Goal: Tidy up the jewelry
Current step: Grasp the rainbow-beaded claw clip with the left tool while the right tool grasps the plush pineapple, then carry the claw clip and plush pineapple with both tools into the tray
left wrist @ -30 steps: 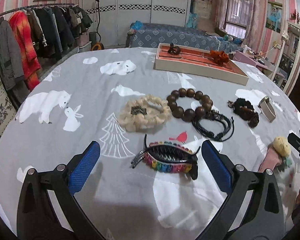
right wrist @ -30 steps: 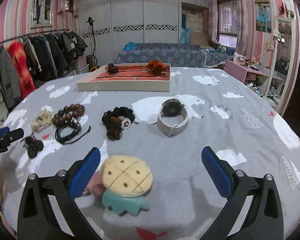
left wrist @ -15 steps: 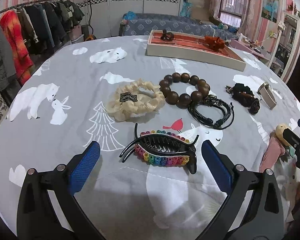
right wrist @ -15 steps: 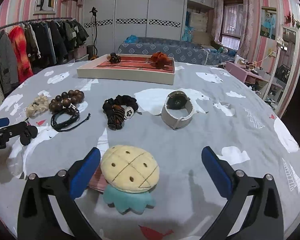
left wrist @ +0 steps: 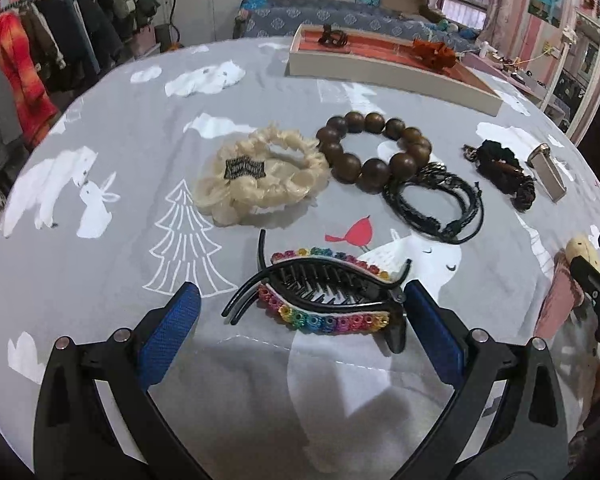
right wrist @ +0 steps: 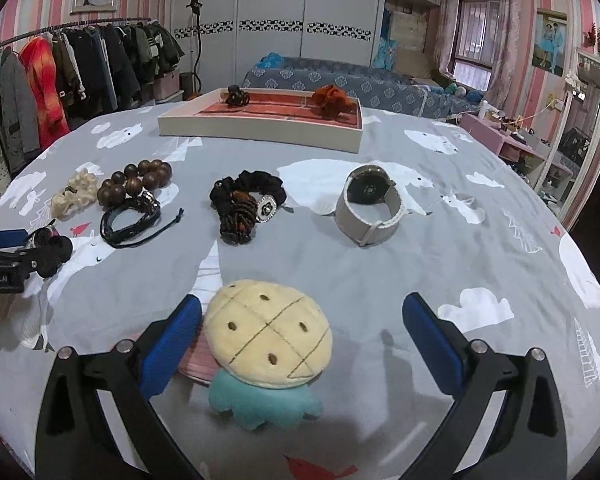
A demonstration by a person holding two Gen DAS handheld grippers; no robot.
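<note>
Left gripper point(left wrist: 300, 312), jaws spread wide, straddles the black claw hair clip with rainbow bead trim point(left wrist: 324, 296) lying on the grey animal-print bedspread point(left wrist: 112, 264); the clip's hinge end sits just beside the right blue pad point(left wrist: 432, 332), with clear cloth toward the left pad. Beyond the clip: cream ruffled scrunchie point(left wrist: 260, 172), touching the brown wooden bead bracelet point(left wrist: 374, 146), which overlaps the black braided cord bracelets point(left wrist: 436, 200). Farther right, black scrunchie with a white flower charm point(right wrist: 246, 204) and grey-strap wristwatch point(right wrist: 370, 206), apart from each other.

Right gripper point(right wrist: 302, 336), also spread wide, hangs over the plush cream pineapple clip with teal leaves point(right wrist: 268, 348); the left pad touches or nearly touches it.

White rectangular tray with red lining point(right wrist: 260, 126) sits at the far edge, holding a dark clip and an orange scrunchie. Open bedspread lies to the right of the watch.

Against one second ago, both grippers have come lower and closer to their items; nothing on the bed has shifted.
</note>
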